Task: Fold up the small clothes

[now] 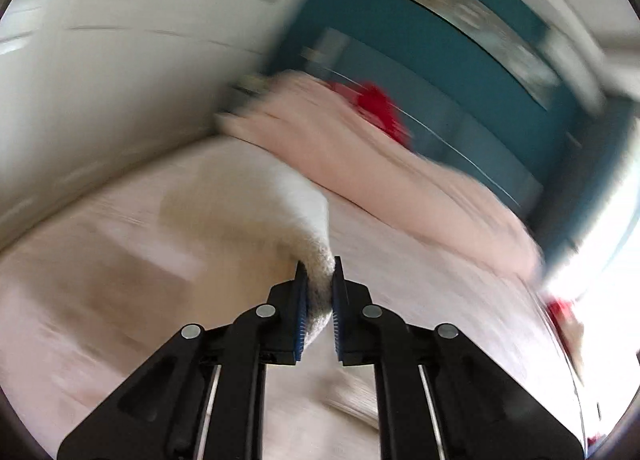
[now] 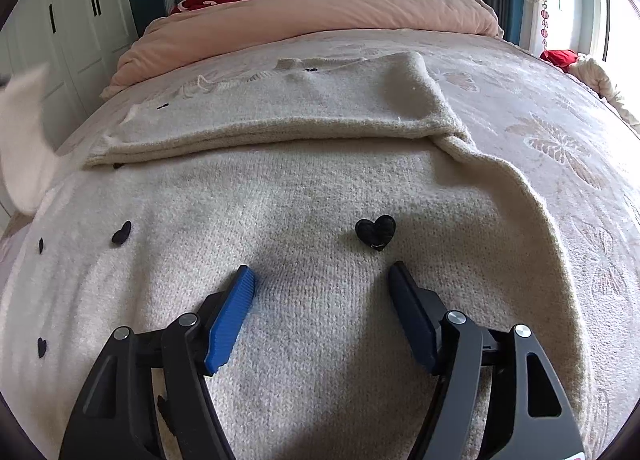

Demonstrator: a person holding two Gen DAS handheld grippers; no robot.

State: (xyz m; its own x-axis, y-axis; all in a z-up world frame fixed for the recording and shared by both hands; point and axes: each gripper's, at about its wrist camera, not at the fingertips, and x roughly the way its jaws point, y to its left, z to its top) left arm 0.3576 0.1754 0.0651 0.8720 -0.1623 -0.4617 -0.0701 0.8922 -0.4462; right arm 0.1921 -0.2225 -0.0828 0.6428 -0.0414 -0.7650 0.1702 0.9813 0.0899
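Cream knit sweater (image 2: 304, 188) with black heart (image 2: 375, 232) lay part-folded on the bed (image 2: 560, 108), directly beneath the spread right gripper (image 2: 322, 280); left gripper (image 1: 319, 284) pinched a raised portion of its fabric (image 1: 280, 216).

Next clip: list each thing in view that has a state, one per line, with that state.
left gripper: shut on a lifted part of the sweater
right gripper: open, over the sweater, gripping nothing
cream sweater: spread on the bed, far part folded over
pink duvet: bunched at the headboard
wardrobe doors: closed
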